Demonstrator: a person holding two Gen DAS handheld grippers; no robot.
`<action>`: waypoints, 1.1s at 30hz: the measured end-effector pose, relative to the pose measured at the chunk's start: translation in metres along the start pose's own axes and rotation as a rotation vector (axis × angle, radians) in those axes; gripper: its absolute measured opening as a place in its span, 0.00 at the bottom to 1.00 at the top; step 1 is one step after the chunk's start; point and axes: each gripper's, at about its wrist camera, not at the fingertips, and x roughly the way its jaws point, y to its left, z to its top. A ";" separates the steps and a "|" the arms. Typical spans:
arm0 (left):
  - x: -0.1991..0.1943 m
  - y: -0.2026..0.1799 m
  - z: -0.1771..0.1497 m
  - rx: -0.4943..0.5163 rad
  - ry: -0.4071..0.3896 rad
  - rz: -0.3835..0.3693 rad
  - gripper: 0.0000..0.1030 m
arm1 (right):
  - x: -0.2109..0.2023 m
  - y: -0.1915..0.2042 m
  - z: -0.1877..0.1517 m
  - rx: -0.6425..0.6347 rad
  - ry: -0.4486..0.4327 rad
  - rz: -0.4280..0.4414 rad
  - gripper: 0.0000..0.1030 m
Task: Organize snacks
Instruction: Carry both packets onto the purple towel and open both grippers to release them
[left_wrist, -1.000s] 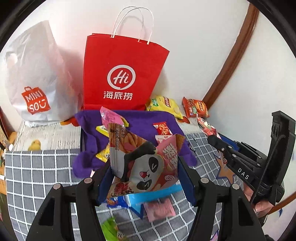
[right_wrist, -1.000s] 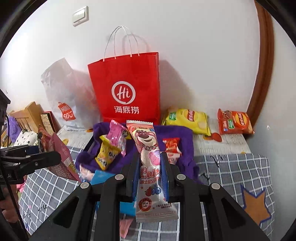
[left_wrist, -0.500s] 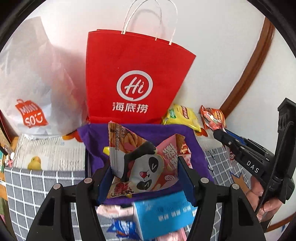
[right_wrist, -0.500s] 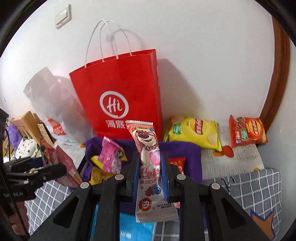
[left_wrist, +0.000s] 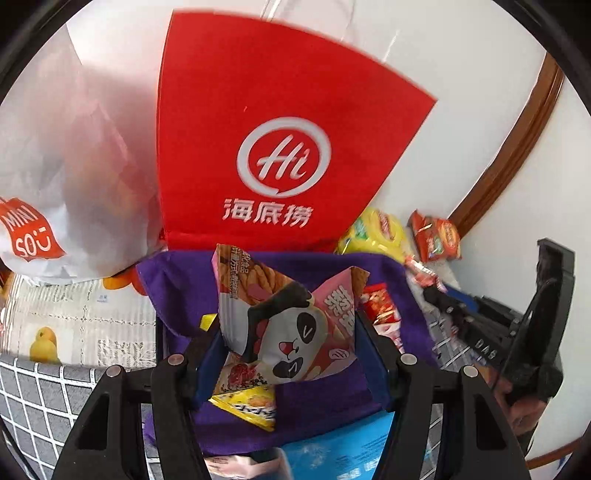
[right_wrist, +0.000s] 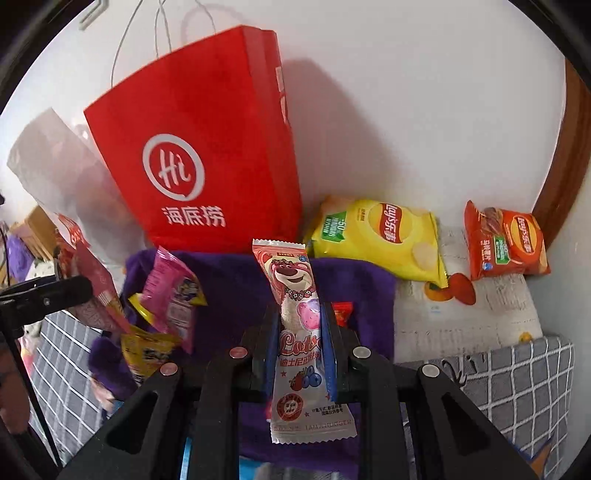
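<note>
My left gripper (left_wrist: 288, 328) is shut on a pink panda snack packet (left_wrist: 291, 317) and holds it over the purple cloth-lined basket (left_wrist: 177, 280). My right gripper (right_wrist: 299, 321) is shut on a pink Lotso bear snack bar (right_wrist: 295, 295), upright, over the same purple basket (right_wrist: 236, 280). In the basket lie a pink packet (right_wrist: 170, 295), a yellow packet (right_wrist: 147, 350) and a small red packet (left_wrist: 378, 301). The red Hi paper bag (left_wrist: 273, 147) stands right behind the basket. Each gripper shows at the other view's edge.
A white Miniso plastic bag (left_wrist: 55, 166) sits left of the red bag. A yellow Lay's bag (right_wrist: 380, 236) and an orange Lay's bag (right_wrist: 506, 243) lie by the wall at right. A blue box (left_wrist: 340, 450) lies at the near edge on the grey checked cloth (right_wrist: 517, 384).
Both grippers have moved forward with their packets, from over the checked cloth to over the purple basket, closer to the red bag. Both grips are unchanged.
</note>
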 end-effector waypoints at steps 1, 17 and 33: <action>0.001 0.002 0.001 -0.002 -0.004 0.003 0.61 | 0.004 -0.002 0.000 0.002 0.009 0.007 0.21; 0.014 0.008 0.000 -0.027 0.062 -0.068 0.61 | 0.058 0.018 -0.019 -0.035 0.193 0.116 0.21; 0.051 -0.013 -0.013 0.028 0.187 -0.118 0.61 | 0.049 0.011 -0.019 -0.048 0.169 0.094 0.41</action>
